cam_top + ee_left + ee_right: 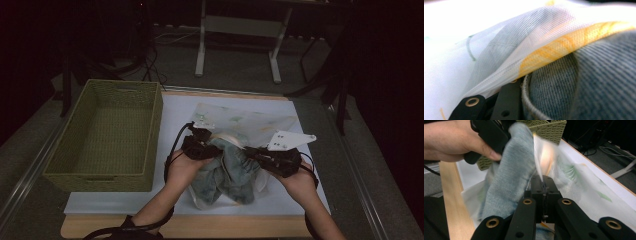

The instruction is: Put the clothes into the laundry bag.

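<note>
High view: a white-topped table (175, 112) carries a green woven basket (107, 135) at the left. Just right of it lies a sheer white mesh bag (240, 122) with faint green and yellow print, holding bunched blue denim (231, 170) at its near end. Two forearms reach in from the bottom, hands level and angled toward each other at either side of the bag's mouth. The left hand (184, 167) holds the left gripper (207, 145) against the bag's left edge; its jaws are buried under mesh and denim, so I cannot tell their spacing. The right hand (300, 182) holds the right gripper (543, 185), jaws pinched together on the mesh edge beside the denim.
</note>
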The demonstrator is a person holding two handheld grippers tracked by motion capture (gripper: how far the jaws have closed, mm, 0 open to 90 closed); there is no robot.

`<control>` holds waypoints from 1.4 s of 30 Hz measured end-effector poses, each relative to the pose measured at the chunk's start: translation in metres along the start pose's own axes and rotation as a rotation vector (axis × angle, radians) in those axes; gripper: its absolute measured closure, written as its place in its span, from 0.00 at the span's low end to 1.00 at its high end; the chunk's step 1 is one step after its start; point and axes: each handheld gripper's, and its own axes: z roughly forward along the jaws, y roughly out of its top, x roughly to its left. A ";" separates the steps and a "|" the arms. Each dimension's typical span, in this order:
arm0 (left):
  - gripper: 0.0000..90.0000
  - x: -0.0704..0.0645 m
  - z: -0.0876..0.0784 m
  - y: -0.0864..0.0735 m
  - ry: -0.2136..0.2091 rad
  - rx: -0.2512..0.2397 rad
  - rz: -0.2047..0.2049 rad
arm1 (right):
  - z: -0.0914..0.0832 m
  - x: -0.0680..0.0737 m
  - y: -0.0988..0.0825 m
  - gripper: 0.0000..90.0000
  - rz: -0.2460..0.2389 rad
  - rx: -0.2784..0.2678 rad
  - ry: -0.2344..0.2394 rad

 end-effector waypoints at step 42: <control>0.34 -0.004 0.011 -0.045 0.159 0.069 0.137 | 0.014 -0.025 -0.025 0.98 0.103 0.078 -0.036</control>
